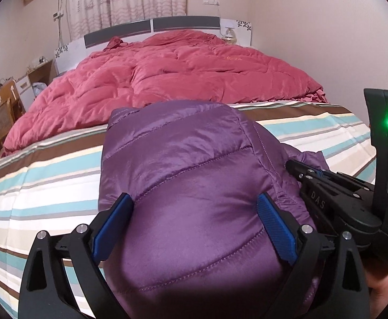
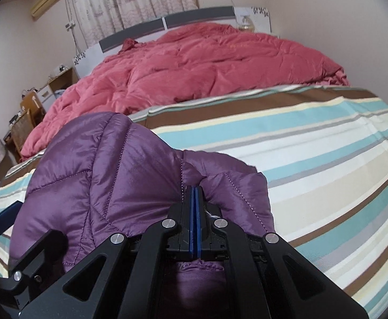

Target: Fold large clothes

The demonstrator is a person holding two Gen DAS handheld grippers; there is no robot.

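Right wrist alone shows right claw (image 2: 195,194) pinching (tightly) jacket (image 2: 101,186).

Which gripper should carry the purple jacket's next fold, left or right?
Right, probably. The right gripper is shut on the purple jacket, while the left gripper is open, merely straddling it.

glossy quilted purple jacket (image 1: 194,164), matt striped sheet (image 1: 47,186)
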